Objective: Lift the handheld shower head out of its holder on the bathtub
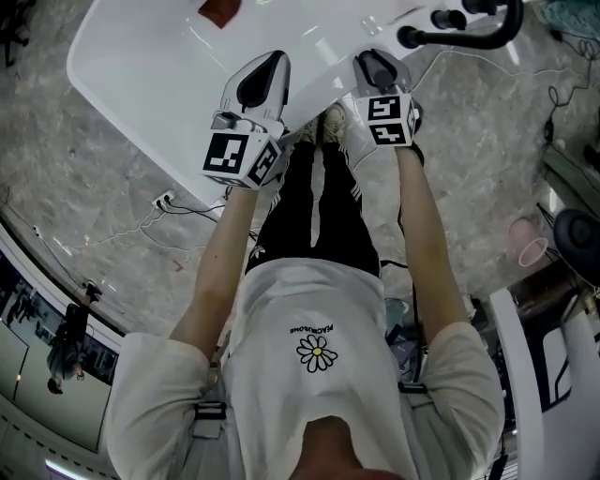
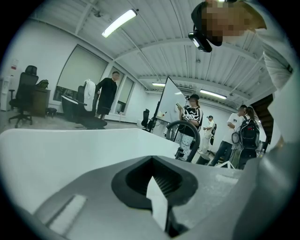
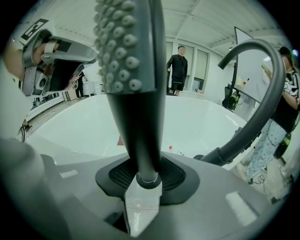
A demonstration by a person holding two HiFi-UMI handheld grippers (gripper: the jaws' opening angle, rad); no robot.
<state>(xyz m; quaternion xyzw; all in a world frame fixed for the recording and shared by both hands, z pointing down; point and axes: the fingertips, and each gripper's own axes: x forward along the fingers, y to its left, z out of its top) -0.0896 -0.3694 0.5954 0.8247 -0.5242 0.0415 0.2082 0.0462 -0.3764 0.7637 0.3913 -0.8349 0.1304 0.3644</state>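
Observation:
The shower head (image 3: 131, 70) is black, with a nubbed spray face, and stands upright in the right gripper view. My right gripper (image 3: 143, 187) is shut on its handle just above the white bathtub (image 3: 197, 122). A black hose (image 3: 262, 93) arcs up from the tub rim on the right. In the head view the right gripper (image 1: 377, 67) hovers over the bathtub's (image 1: 150, 56) near rim, beside the hose (image 1: 469, 37); the shower head is hidden there. My left gripper (image 1: 258, 84) is held alongside, over the rim. It is shut and empty (image 2: 157, 197).
A red object (image 1: 218, 11) lies inside the tub. A power strip with cables (image 1: 164, 200) lies on the marble floor to the left, and a pink cup (image 1: 532, 251) to the right. Several people stand beyond the tub (image 2: 194, 117).

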